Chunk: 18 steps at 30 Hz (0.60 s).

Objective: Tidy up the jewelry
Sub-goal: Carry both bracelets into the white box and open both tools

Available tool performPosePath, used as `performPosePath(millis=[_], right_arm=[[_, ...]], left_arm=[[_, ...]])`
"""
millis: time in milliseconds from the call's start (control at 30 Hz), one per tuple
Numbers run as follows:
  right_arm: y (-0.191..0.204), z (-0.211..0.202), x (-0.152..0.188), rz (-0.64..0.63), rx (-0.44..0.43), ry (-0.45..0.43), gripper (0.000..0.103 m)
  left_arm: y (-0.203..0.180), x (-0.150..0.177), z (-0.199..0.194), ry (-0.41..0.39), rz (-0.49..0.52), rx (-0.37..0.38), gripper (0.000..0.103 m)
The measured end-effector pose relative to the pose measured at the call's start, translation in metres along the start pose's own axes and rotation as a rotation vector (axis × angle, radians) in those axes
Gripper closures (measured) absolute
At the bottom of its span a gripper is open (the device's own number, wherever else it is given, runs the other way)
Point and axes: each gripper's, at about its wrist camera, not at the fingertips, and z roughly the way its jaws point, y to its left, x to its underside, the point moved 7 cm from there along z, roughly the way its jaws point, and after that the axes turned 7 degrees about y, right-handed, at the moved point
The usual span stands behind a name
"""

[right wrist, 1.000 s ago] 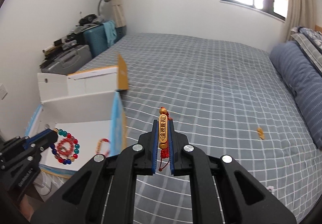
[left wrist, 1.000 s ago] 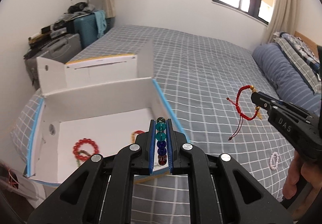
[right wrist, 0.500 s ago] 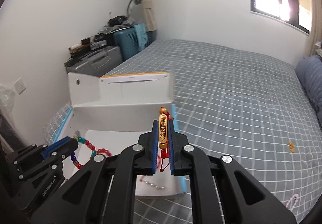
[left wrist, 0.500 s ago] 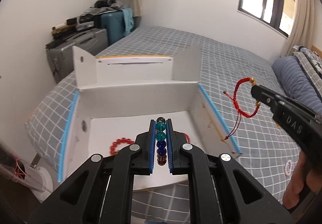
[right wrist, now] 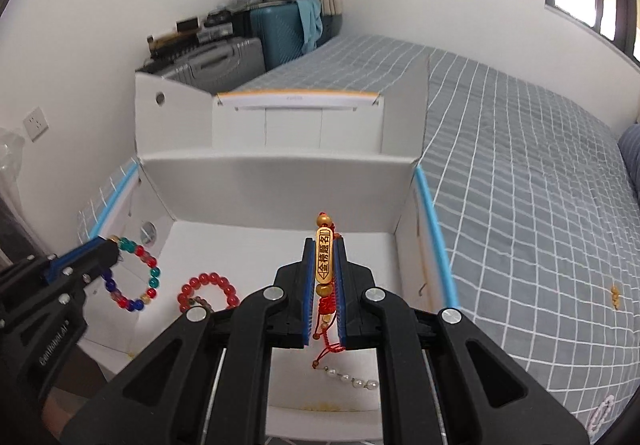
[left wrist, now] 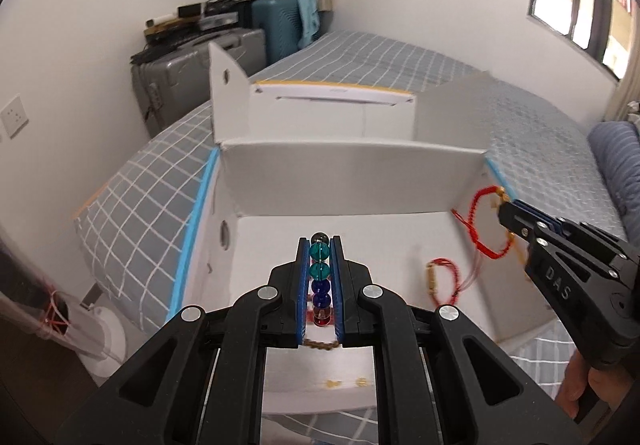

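Setting: grey checked bed (right wrist: 520,173) in a bedroom, with an open white box (right wrist: 280,185) at its corner; your two tongs hang over the box.
Left tongs: your left tongs (left wrist: 320,245) are pinching a multicoloured bead bracelet (left wrist: 320,273) edge-on; its loop dangles above the left part of the box floor.
Right tongs: your right tongs (right wrist: 324,245) are pinching a red cord bracelet (right wrist: 324,261) by its gold bar, over the right part of the box.
Already in box: a red bead bracelet (right wrist: 208,291), a second red cord bracelet (left wrist: 442,281) and a pearl strand (right wrist: 352,375) lie on the floor.
Risk 1: if you let go this high, beads may bounce or roll onto the pieces below and tangle with them.
Risk 2: the loose red cord tails could snag on your tong pads or on the pearl strand beneath.
Risk 3: your two tongs are near; drifting inward could knot the two loops.
Long axis: the gold bar runs along your tong fingers, pointing forward and down toward the box's back wall.
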Motion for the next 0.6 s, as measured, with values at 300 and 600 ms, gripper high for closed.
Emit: performPosePath(millis=[300, 600], right_arm=[[0.005, 0.044, 0.015, -0.015, 0.029, 0.086, 0.095], [0.009, 0.059, 0.021, -0.027, 0.023, 0.123, 0.093]], left_arm=[[0.014, 0.005, 0.033, 0.063, -0.030, -0.014, 0.094], [0.012, 0.010, 0.047, 0.099, -0.018, -0.039, 0.092]])
